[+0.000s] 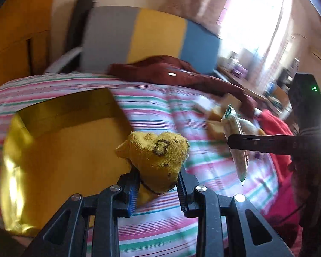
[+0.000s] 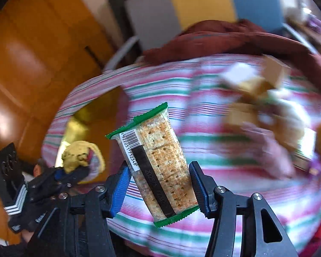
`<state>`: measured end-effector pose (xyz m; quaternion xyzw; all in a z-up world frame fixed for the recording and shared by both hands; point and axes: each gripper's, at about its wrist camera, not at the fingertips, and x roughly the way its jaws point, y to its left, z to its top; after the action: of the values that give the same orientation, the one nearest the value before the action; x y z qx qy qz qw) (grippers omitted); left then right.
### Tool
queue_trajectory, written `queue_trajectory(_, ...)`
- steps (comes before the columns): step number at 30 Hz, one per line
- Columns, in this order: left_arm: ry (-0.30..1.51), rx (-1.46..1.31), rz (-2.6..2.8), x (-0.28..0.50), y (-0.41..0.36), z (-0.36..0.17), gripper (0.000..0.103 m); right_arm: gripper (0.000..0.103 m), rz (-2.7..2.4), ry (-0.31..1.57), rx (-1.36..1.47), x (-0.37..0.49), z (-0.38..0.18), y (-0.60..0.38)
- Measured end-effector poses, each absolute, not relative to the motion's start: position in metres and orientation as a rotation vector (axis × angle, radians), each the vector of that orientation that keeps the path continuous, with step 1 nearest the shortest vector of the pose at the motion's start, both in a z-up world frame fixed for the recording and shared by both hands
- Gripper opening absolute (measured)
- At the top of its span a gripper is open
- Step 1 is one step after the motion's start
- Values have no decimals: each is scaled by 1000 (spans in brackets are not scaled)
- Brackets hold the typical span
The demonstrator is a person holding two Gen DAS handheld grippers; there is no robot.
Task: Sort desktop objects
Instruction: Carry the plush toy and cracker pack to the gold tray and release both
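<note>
From my left wrist camera, my left gripper (image 1: 158,184) is clamped tight on a crumpled yellow knitted cloth (image 1: 158,154) with dark marks, the bundle standing up out of the jaws above the striped bedspread (image 1: 160,105). The open yellow box (image 1: 60,145) lies just left of and ahead of the cloth, its near floor almost under the cloth's left edge, so I judge this hand to be the nearer one to the box and a short carry leftward should put the cloth over it. To the right, my right gripper (image 1: 237,142) comes in side-on, holding the cracker packet (image 1: 235,143) with its long axis hanging roughly top to bottom. Behind it sits a blurred heap of tan blocks (image 1: 216,115), with a dark red garment (image 1: 177,72) along the far edge.

From my right wrist camera, the right gripper (image 2: 160,184) has the cracker packet (image 2: 158,162) squeezed across its width between the blue pads; the packet's long axis runs along the fingers, tilted slightly left, green crimped ends top and bottom. This view alone shows the barcode and the crackers through the wrapper. The yellow box (image 2: 79,117) lies to the upper left, beyond my left gripper (image 2: 75,171) and its yellow cloth (image 2: 79,152), so this hand has farther to go and the left one stands in its way. The remaining heap (image 2: 265,107) is at right, too blurred to itemise beyond tan blocks.
</note>
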<state>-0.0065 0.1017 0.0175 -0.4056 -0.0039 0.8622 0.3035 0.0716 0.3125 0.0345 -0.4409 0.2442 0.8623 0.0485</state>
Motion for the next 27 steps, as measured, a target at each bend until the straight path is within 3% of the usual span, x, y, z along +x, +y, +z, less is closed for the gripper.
queue_trajectory(8,-72,-1182,2538,-28,7,1,31,56,2824,745,-1493,-7,33,220)
queue_trajectory(15,-64,-1276,2654,-31,-37,-15,35,56,2797,766,-1718,-64,-5,164)
queue_trajectory(23,-99,-1306,2695,-24,-58,-21,45,65,2741,946,-1907,-80,-40,136)
queue_trajectory(27,-177,-1323,2703,-25,-67,-19,45,68,2766,914,-1865,-71,-33,139)
